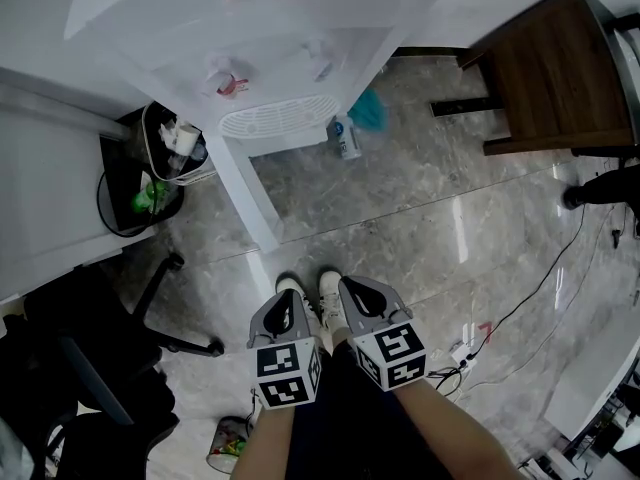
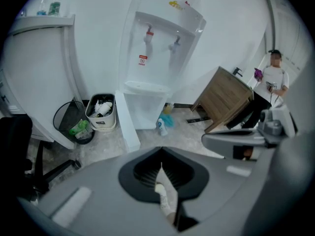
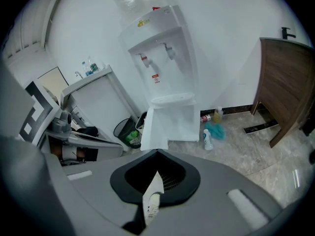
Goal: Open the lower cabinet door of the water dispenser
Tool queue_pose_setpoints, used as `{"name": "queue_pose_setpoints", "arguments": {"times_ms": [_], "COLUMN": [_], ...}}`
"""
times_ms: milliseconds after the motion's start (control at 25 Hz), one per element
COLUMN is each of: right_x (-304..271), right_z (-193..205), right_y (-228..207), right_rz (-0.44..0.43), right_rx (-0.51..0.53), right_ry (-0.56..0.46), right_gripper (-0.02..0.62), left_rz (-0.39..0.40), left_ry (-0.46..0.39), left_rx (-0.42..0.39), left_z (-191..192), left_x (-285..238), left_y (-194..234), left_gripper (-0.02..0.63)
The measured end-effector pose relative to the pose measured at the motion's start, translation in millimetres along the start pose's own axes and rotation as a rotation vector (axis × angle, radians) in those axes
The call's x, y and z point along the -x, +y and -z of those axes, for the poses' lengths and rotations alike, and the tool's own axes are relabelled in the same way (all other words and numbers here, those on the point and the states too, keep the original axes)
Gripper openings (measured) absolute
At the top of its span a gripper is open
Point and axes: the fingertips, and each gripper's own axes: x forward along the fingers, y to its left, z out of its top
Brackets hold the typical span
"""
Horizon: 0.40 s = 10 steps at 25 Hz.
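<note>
Grey marble floor [image 1: 400, 218] spreads below the white water dispenser [image 1: 285, 63], whose lower cabinet door [image 1: 245, 188] stands swung open. The left gripper [image 1: 296, 295] and right gripper [image 1: 347, 286] hang side by side, both clenched on nothing.

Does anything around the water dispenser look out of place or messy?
The water dispenser has its lower cabinet door swung wide open, and a white bottle and a crumpled teal item sit on the floor beside its base.

I had bare floor [image 1: 400, 218] ahead of right gripper [image 1: 350, 286]; open cabinet door [image 1: 250, 193] jutted ahead-left, waste bin [image 1: 175, 148] beyond, wooden desk [image 1: 555, 68] far right.
</note>
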Motion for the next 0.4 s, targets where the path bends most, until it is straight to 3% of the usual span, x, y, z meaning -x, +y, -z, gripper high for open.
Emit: {"name": "queue_pose_setpoints", "arguments": {"times_ms": [400], "right_x": [-1.2], "right_z": [1.5], "right_y": [6.8], "right_rz": [-0.012], "right_rx": [0.022], "right_ry": [0.008], "right_gripper": [-0.006], "left_rz": [-0.002], "left_ry": [-0.008], "left_rx": [0.027], "left_z": [-0.6], "left_x": [1.8], "left_y": [5.3], "left_gripper": [0.006]}}
